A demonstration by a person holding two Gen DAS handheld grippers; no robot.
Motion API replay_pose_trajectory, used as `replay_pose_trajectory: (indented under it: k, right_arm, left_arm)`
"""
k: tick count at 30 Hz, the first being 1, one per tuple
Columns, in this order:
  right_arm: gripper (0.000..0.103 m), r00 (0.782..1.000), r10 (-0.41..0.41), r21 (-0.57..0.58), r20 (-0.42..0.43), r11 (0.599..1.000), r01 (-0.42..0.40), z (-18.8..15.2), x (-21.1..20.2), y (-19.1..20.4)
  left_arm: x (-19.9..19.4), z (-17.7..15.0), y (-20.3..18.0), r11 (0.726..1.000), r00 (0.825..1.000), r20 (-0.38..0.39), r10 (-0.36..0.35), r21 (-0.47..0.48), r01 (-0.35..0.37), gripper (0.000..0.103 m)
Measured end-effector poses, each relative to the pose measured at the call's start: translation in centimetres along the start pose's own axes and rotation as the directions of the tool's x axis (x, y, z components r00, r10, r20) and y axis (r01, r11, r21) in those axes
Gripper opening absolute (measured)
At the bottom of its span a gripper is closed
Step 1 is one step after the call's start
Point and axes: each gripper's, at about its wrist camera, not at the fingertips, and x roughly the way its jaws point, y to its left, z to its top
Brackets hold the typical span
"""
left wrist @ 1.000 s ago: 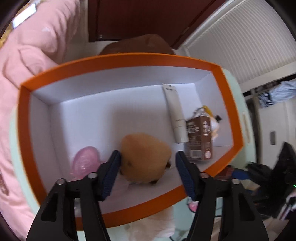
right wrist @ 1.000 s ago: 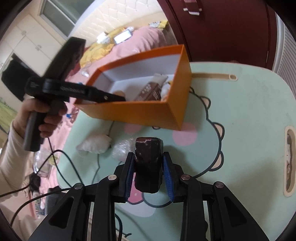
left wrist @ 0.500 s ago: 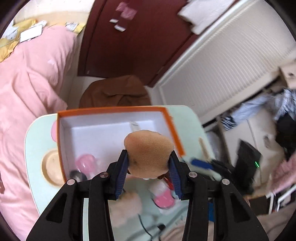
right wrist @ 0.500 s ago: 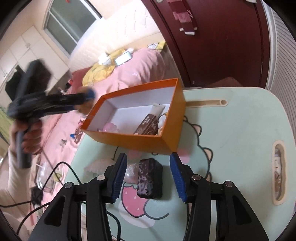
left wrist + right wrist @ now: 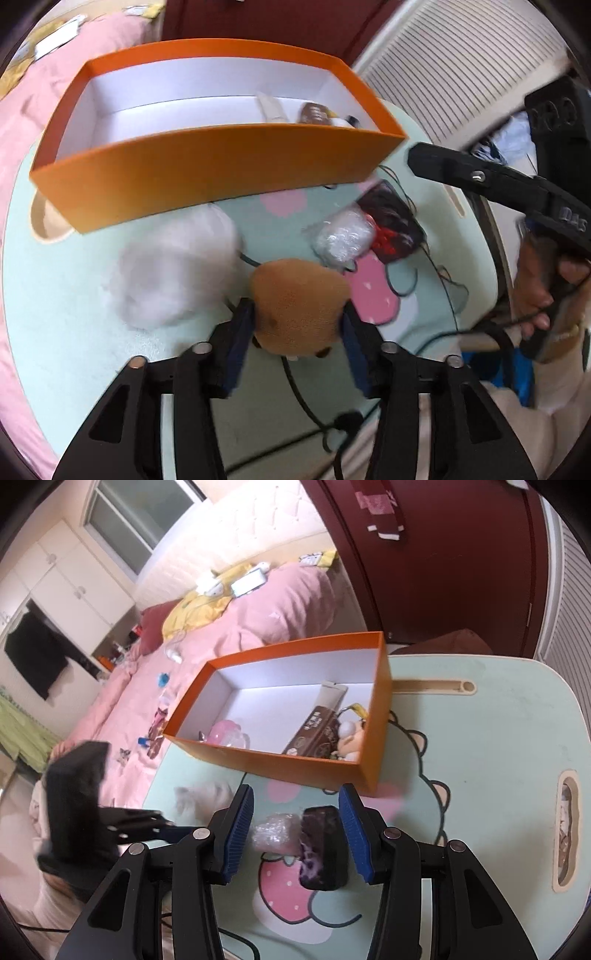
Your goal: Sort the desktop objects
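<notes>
1. In front of the orange box (image 5: 207,173), over the pale green surface (image 5: 66,317), the left claw (image 5: 297,332) is clamped on a brown plush (image 5: 299,302). A second ago that plush lay inside the box between parted pads; half a second ago it was gripped and held high above the box. Now it hangs low on the near side, outside the box.
2. The right claw (image 5: 297,830) stands apart, its pads either side of a dark block (image 5: 323,853) that lies on the surface. A second ago it gripped that block; since then it has let go.
3. Beside the block sits a crinkly clear packet (image 5: 275,830), and left of it a white fluffy thing (image 5: 173,273), blurred.
4. In the box are a pink item (image 5: 227,731), a tube (image 5: 330,696), a brown carton (image 5: 314,734) and a small toy (image 5: 349,738).
5. My reading: things are coming out of the box, not going in. That fits either emptying it for another round or regrouping items on the surface; the frames do not settle which.
</notes>
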Motion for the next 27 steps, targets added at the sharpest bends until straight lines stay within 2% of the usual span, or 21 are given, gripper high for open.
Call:
replay_pose_trajectory:
  k: [2, 4, 11, 14, 21, 27]
  right_arm:
    - [0.047, 1.0, -0.003, -0.003, -0.007, 1.0, 0.003, 0.6, 0.3, 0.3]
    - [0.047, 1.0, -0.004, -0.012, -0.009, 1.0, 0.004, 1.5, 0.4, 0.8]
    - [0.047, 0.998, -0.046, -0.06, -0.042, 0.997, 0.043, 4.9, 2.1, 2.5]
    - [0.047, 0.994, -0.073, -0.066, -0.082, 0.995, 0.068, 6.2, 3.6, 2.9]
    - [0.047, 0.969, -0.159, -0.045, -0.187, 0.987, 0.153, 7.1, 6.6, 2.5]
    - [0.047, 0.942, -0.202, -0.063, -0.266, 0.979, 0.192, 7.4, 8.0, 2.5]
  left_arm:
    - [-0.1, -0.2, 0.6, 0.999, 0.999, 0.031, -0.018, -0.032, 0.019, 0.055]
    - [-0.4, -0.5, 1.2, 0.998, 0.998, 0.052, -0.028, -0.059, 0.031, 0.065]
    - [-2.0, -1.3, 1.6, 0.993, 0.992, 0.112, -0.061, -0.089, 0.072, 0.078]
    - [-2.3, -1.4, 1.1, 0.995, 0.991, 0.13, -0.036, -0.088, 0.048, 0.079]
    - [-3.5, -2.2, 1.5, 0.992, 0.984, 0.168, 0.049, -0.126, -0.028, 0.079]
    - [-3.5, -2.1, 1.9, 0.991, 0.983, 0.172, 0.063, -0.131, -0.041, 0.079]
